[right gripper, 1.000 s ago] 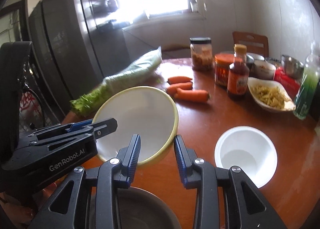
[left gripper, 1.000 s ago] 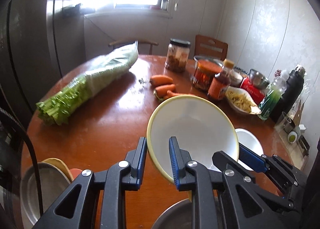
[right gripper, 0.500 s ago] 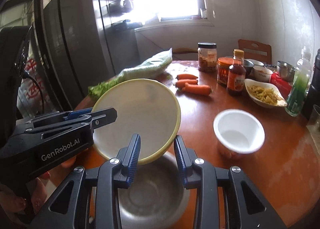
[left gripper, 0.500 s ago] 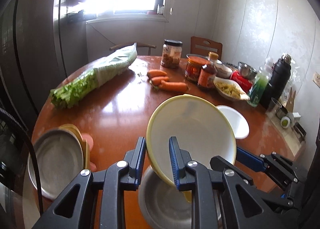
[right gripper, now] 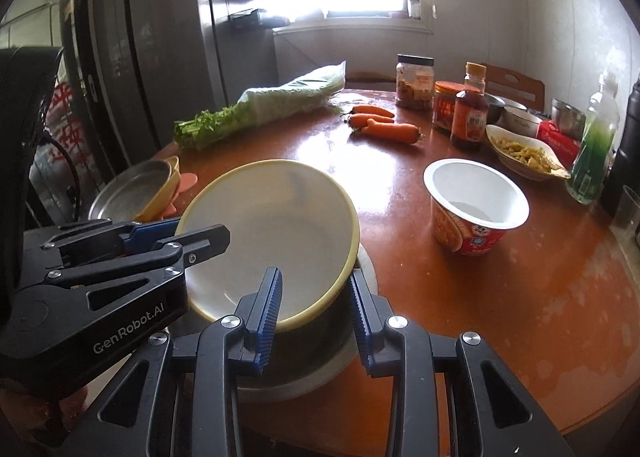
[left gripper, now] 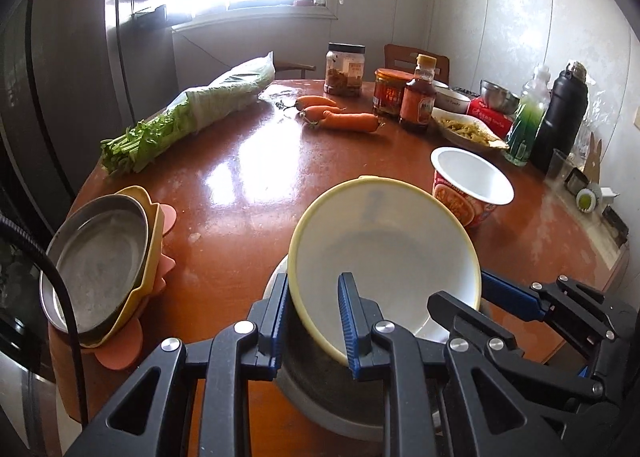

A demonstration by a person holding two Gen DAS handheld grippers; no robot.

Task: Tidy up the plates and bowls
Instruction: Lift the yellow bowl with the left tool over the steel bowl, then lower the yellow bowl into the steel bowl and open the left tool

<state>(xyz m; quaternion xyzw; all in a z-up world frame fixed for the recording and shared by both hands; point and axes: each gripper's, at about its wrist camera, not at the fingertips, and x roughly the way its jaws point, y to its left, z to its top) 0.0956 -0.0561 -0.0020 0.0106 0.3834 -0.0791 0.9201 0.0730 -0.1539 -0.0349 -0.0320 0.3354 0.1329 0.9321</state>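
I see the yellow-rimmed bowl, white inside, tilted with its mouth facing me, its lower rim dipping into the steel bowl that sits upright on the table at 6 o'clock in both wrist views. Off at 9 o'clock in the left wrist view lies a stack: a round steel plate on top, a yellow dish under it and a salmon-pink scalloped plate at the bottom. At 2 o'clock stands a white-lined red paper bowl, upright and apparently empty.
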